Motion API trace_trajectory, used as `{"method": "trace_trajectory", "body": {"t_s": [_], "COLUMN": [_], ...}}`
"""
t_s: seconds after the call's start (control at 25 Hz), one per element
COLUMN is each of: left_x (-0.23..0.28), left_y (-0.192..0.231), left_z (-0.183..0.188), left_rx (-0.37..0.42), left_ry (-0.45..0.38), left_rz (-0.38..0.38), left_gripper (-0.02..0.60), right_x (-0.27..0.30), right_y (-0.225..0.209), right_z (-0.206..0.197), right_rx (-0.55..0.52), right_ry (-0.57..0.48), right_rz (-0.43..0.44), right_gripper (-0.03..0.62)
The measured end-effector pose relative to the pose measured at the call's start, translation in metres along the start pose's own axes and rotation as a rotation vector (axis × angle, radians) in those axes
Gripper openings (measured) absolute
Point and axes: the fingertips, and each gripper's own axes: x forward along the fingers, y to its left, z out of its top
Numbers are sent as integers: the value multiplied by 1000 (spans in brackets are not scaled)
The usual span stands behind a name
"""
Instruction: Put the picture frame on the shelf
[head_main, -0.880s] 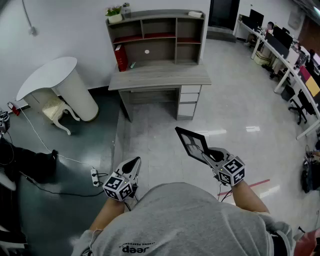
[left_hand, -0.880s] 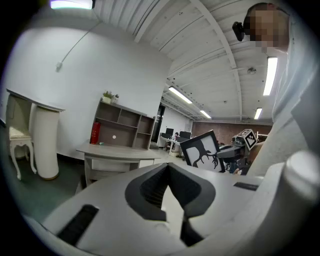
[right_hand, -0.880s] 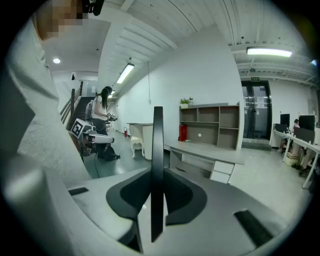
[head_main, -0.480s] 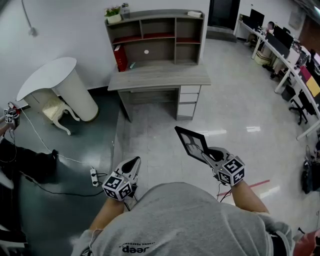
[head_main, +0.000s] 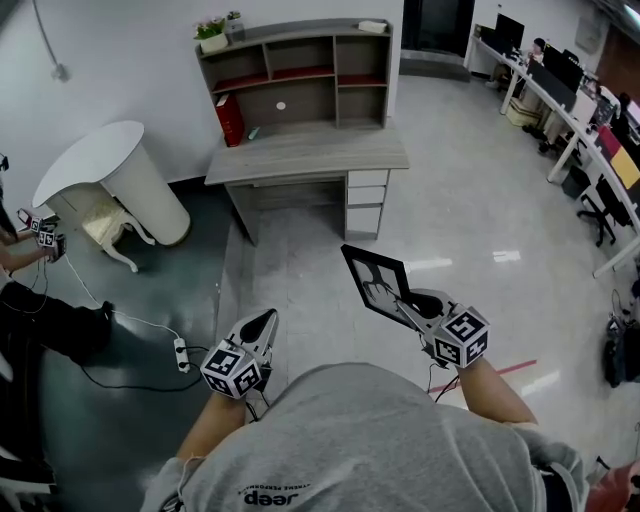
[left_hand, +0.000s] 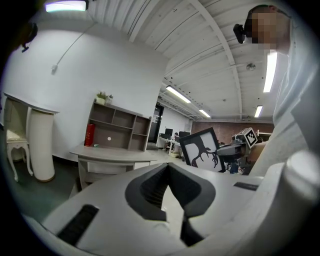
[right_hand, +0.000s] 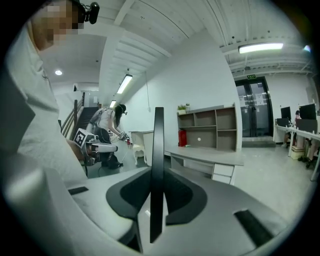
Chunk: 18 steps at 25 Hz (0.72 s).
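R gripper (head_main: 408, 303) clamped black rectangular picture frame (head_main: 374, 282) edge-on; L gripper (head_main: 264, 321) was closed, empty; grey wooden shelf (head_main: 299, 74) well ahead of both.

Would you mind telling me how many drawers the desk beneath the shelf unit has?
3. They are stacked at the right end of the desk, as the head view shows it: top drawer, middle drawer, bottom drawer. None seems hidden.

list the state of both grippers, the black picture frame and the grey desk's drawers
left gripper: shut, empty
right gripper: shut on the black picture frame
black picture frame: held tilted in the air, not on the grey wooden shelf
pale drawers of the grey wooden desk: all closed
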Motion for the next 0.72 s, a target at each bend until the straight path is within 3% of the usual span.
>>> {"method": "trace_trajectory", "body": {"t_s": [0.44,0.72], "left_x": [46,52], "left_y": [-66,-54], "left_z": [2,2], "left_rx": [-6,-11], "left_ry": [2,9], "left_rz": [-1,17], "left_gripper": [12,12], "right_x": [-39,-21], "right_y": [-40,-49], "right_z": [10,18], "right_rx": [-41,-53], "right_ry": [-43,-50], "right_rz": [37,57], "right_gripper": [87,87]}}
